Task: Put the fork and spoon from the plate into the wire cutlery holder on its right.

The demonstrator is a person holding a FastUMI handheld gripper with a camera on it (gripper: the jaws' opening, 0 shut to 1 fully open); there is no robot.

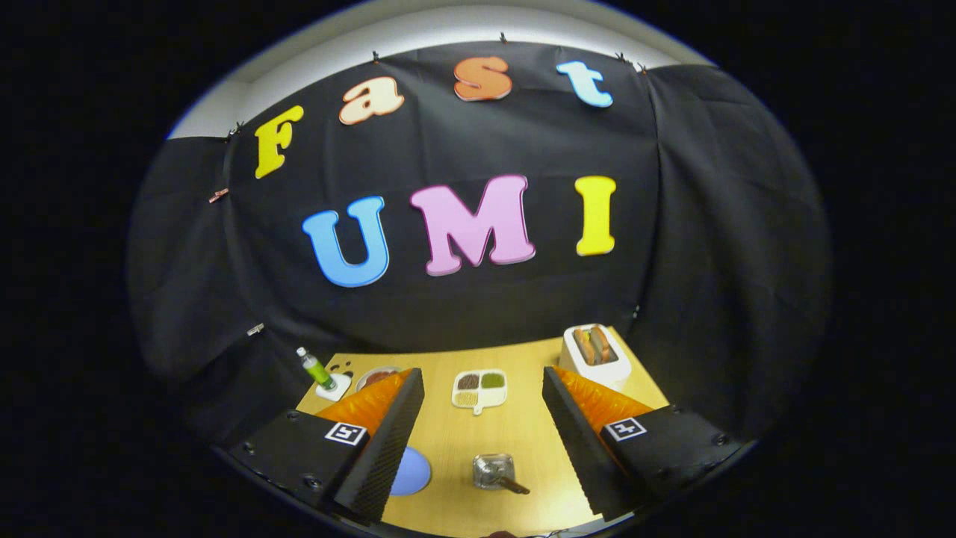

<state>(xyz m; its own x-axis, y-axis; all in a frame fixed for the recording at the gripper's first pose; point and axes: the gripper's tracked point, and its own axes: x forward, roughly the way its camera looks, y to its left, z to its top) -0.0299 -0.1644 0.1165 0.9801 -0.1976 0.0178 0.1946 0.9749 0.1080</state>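
Wooden table [448, 448], wire cutlery holder [493, 471] between spread fingers [388, 441], nothing gripped

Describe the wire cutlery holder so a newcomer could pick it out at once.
On the wooden table, look between the open gripper's two black fingers, on the near part of the tabletop. The wire cutlery holder stands there, right of the blue plate. Unlike the white sectioned dish beyond it, it is silvery see-through mesh with a dark handle poking out.

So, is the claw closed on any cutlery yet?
No, the claw stands open with nothing between its fingers, and the wire holder sits on the table ahead.
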